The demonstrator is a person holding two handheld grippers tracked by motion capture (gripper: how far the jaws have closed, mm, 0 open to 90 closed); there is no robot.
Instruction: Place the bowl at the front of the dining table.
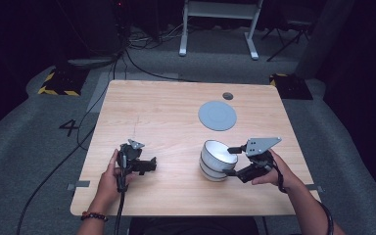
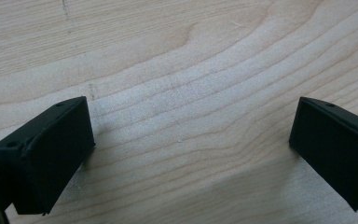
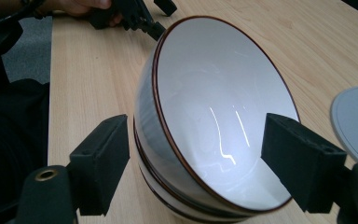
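Bowl (image 1: 218, 159) between right claw (image 1: 231, 160) jaws (spread).

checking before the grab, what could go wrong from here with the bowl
The right gripper is open, with one jaw outside the bowl's wall and one inside, over the rim. Closing on that thin, glossy rim could let it slip or tip the bowl. It looks like stacked bowls, so a lift might bring up just the top one. The grey plate lies just behind, so a shove forward may knock it.
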